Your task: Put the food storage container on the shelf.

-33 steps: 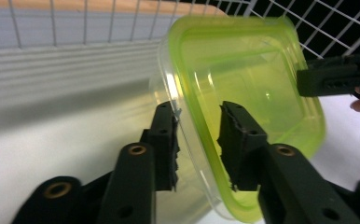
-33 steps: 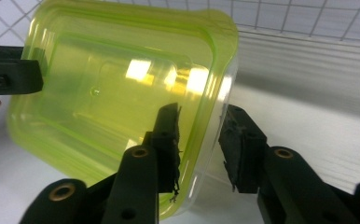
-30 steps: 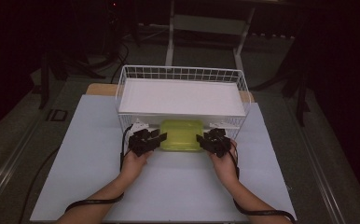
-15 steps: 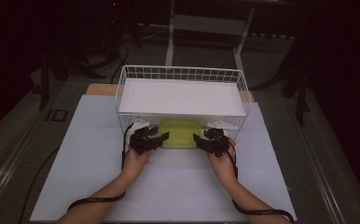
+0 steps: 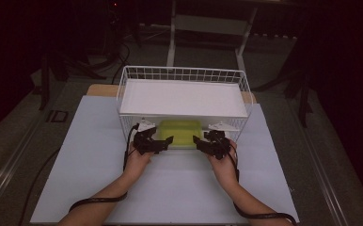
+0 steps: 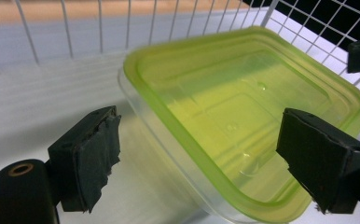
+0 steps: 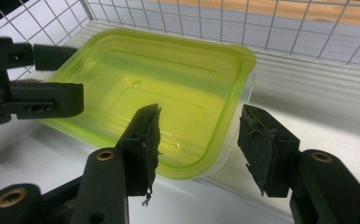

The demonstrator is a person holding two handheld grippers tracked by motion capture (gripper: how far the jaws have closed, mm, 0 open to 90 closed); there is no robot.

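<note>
From the high view, a white wire basket (image 5: 184, 101) with a flat white shelf on top stands toward the far edge of the counter (image 5: 95, 165), and a green-lidded container (image 5: 179, 133) sits under that shelf at the basket's open near side. The left hand-held gripper (image 5: 166, 141) and the right hand-held gripper (image 5: 199, 142) flank the container's near corners, each held in a hand coming from the counter's near edge, with cables trailing back along the forearms. The left gripper view brings out what the high view hides: the container (image 6: 243, 126) has a clear body under a translucent yellow-green lid, it rests on the basket's white floor, and the left hand-held gripper (image 6: 199, 154) is spread wide, its jaws having just been opening, with the container's near corner between them but neither pad pressing it. The right gripper view shows the opposite corner of the container (image 7: 159, 100) between the jaws of the right hand-held gripper (image 7: 201, 144), which are spread with both pads clear of the lid; the left hand-held gripper (image 7: 73, 74) shows at the far side.
</note>
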